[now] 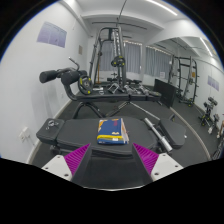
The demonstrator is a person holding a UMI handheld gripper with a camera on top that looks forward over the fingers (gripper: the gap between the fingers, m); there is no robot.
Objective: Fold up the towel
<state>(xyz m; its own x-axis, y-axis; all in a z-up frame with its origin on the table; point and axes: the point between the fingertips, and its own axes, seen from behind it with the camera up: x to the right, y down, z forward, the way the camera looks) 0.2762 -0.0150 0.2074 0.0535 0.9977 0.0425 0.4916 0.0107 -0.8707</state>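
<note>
My gripper is open, with its two magenta pads wide apart. Between the fingers lies a dark grey flat surface; I cannot tell whether it is a cloth or a mat. Just ahead of the fingers sits a small blue, yellow and white folded item, flat on the dark surface. Neither finger touches it. Nothing is held.
This is a gym room. A black padded bench stands ahead to the left and another black pad to the right. A cable machine stands at the back, a handlebar machine at the left and a rack at the right.
</note>
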